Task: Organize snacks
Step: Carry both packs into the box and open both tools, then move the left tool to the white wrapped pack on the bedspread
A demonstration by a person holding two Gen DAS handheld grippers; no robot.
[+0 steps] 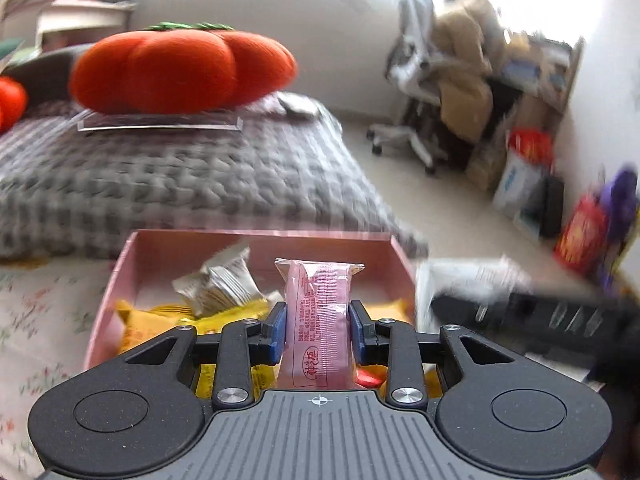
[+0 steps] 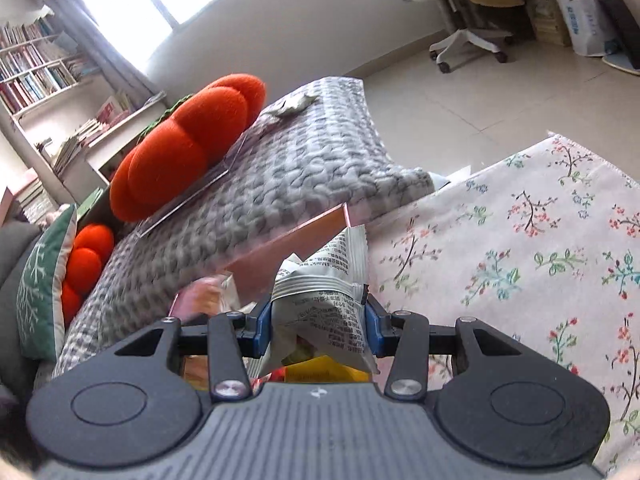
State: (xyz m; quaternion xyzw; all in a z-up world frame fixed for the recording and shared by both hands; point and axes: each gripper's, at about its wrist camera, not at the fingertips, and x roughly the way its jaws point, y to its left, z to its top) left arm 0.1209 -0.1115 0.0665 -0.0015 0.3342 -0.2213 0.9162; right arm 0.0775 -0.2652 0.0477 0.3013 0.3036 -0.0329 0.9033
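Observation:
A pink box (image 1: 256, 245) sits on the floral cloth and holds yellow packets (image 1: 160, 322) and a grey-white packet (image 1: 218, 282). My left gripper (image 1: 318, 330) is shut on a pink snack packet (image 1: 320, 312), held upright over the box. My right gripper (image 2: 318, 328) is shut on a grey-white printed snack packet (image 2: 324, 300), just above the box's edge (image 2: 304, 228); yellow and pink packets (image 2: 320, 372) show beneath it. In the left wrist view the right gripper's dark body (image 1: 532, 312) is blurred at the box's right.
A grey knitted blanket (image 1: 180, 176) lies behind the box, with an orange pumpkin cushion (image 1: 180, 68) on a clear tray. The floral cloth (image 2: 520, 248) spreads to the right. An office chair (image 2: 460, 20), bags and tiled floor are farther off.

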